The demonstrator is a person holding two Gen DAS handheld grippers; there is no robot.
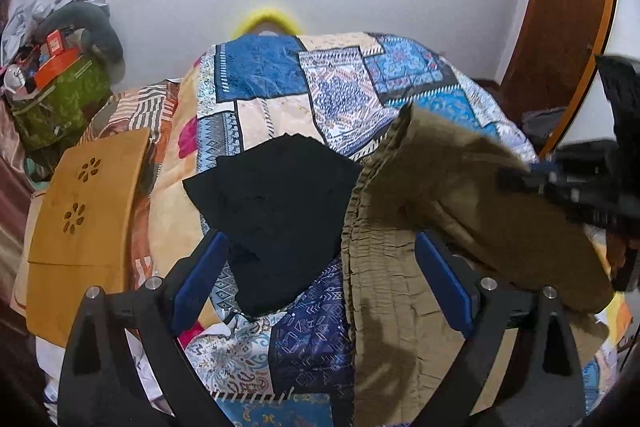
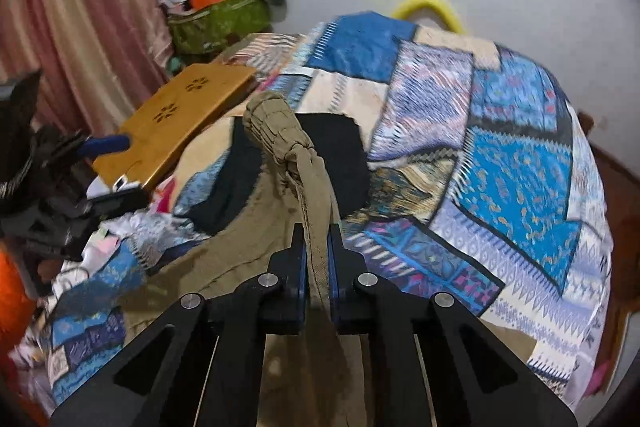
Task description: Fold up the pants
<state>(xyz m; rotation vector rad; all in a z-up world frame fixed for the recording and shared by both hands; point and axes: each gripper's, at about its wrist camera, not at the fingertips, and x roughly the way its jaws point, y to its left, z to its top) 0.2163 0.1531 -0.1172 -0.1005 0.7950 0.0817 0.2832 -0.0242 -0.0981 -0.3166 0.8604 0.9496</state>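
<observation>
Olive-brown pants lie on the patchwork bedspread with their gathered waistband toward the middle. My left gripper is open and empty, its blue pads on either side of the waistband edge and a black garment. My right gripper is shut on a bunched strip of the pants and lifts it off the bed. The right gripper also shows in the left wrist view, holding the lifted fold. The left gripper shows at the left edge of the right wrist view.
A wooden lap tray lies at the bed's left side. A green bag full of clutter stands at the far left by the wall. A yellow ring sits behind the bed. Pink curtains hang on the left.
</observation>
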